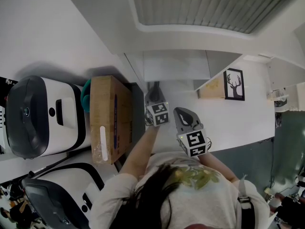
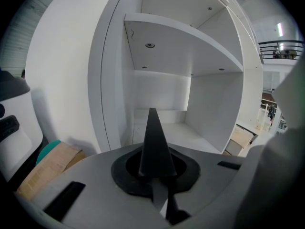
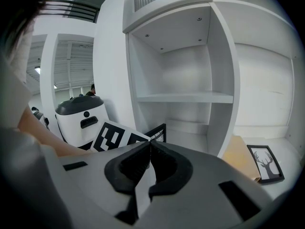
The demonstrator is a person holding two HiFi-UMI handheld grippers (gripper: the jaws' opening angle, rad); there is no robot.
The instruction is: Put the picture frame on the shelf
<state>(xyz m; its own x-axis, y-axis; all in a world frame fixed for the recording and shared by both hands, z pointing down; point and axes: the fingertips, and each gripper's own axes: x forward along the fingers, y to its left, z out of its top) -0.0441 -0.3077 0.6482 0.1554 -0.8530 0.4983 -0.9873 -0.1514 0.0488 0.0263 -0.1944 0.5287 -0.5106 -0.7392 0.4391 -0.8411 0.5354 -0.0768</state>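
Left gripper [image 1: 153, 89] and right gripper [image 1: 183, 113] are both pinched closed on nothing. The deer picture frame [image 1: 234, 84] sits off right, the cardboard box [image 1: 110, 118] left.

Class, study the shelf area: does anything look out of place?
The picture frame rests outside the shelf unit, next to a brown board, not in any compartment. Nothing looks spilled or damaged.
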